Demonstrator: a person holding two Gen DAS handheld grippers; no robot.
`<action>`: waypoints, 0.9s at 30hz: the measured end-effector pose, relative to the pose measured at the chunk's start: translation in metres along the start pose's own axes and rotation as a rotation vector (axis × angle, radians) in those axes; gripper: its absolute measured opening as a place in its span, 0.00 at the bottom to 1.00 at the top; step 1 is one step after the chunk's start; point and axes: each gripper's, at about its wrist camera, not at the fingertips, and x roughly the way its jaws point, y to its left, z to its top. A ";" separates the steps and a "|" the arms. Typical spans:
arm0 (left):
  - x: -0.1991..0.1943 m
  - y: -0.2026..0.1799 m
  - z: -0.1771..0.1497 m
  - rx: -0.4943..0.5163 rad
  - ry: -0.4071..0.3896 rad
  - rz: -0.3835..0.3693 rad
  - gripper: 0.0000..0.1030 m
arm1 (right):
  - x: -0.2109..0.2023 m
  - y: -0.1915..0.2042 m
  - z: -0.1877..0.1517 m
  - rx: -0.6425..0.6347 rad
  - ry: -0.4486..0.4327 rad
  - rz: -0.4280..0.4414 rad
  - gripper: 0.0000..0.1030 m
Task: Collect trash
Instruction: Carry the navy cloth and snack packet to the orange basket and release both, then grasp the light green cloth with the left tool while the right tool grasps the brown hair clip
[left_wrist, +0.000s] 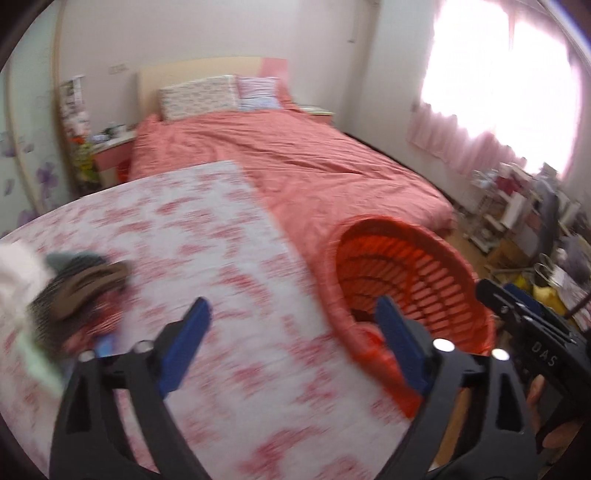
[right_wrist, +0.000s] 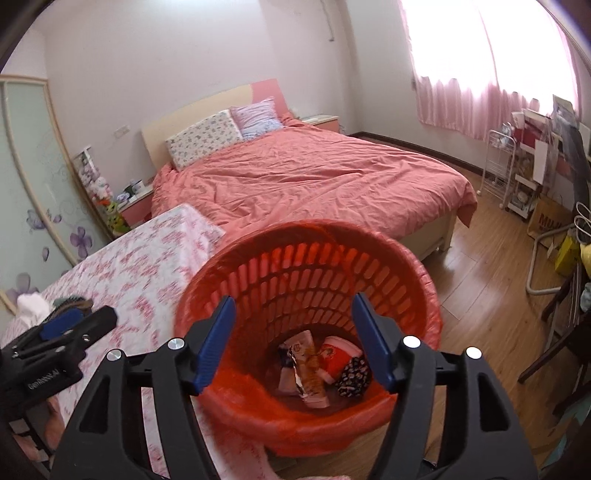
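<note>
A red slotted trash basket lined with a red bag stands on the floor beside the table; it also shows in the left wrist view. Inside lie a snack wrapper, a red and white packet and a dark spotted piece. My right gripper is open and empty above the basket mouth. My left gripper is open and empty over the table with the pink flowered cloth. A blurred pile of trash lies on the table at the left, a little left of the left fingers.
A bed with a coral cover stands behind the table and basket. A nightstand with small items is left of the bed. Shelves, a rack and bags crowd the right wall. Wooden floor lies right of the basket.
</note>
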 end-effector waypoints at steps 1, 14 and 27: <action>-0.008 0.008 -0.004 -0.010 -0.008 0.017 0.92 | -0.001 0.005 -0.002 -0.009 0.003 0.006 0.63; -0.082 0.158 -0.053 -0.234 -0.047 0.210 0.93 | -0.004 0.093 -0.043 -0.150 0.062 0.116 0.63; -0.047 0.232 -0.068 -0.438 0.056 0.046 0.14 | 0.002 0.155 -0.062 -0.248 0.113 0.186 0.63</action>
